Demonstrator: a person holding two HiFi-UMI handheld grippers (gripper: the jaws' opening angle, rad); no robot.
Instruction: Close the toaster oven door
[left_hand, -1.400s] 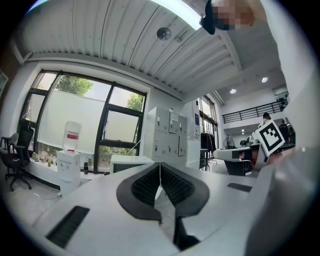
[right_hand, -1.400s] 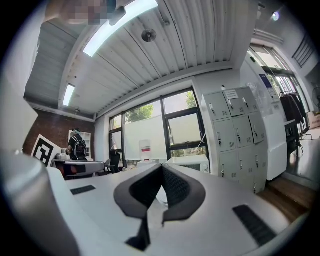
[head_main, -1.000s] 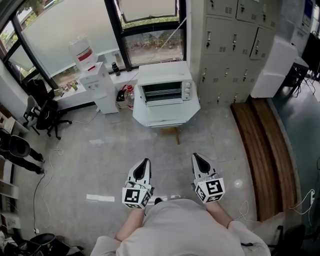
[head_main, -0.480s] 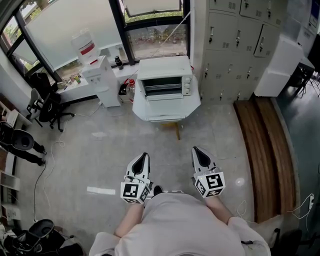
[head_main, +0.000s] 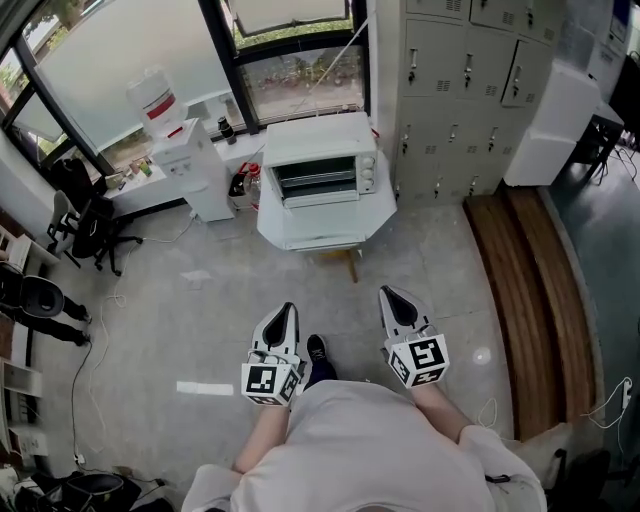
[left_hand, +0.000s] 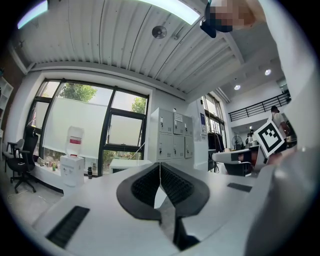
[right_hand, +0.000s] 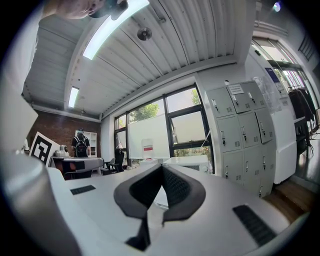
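One toaster oven (head_main: 318, 172) stood on a white stand (head_main: 288, 236) by the window (head_main: 300, 85), well apart from me, its dark mouth showing; I could not make out the door itself from the head view. In both gripper views my own jaws covered most of it. My left gripper (head_main: 286, 312) and right gripper (head_main: 388, 298) had their jaws pressed together, holding nothing, touching nothing.
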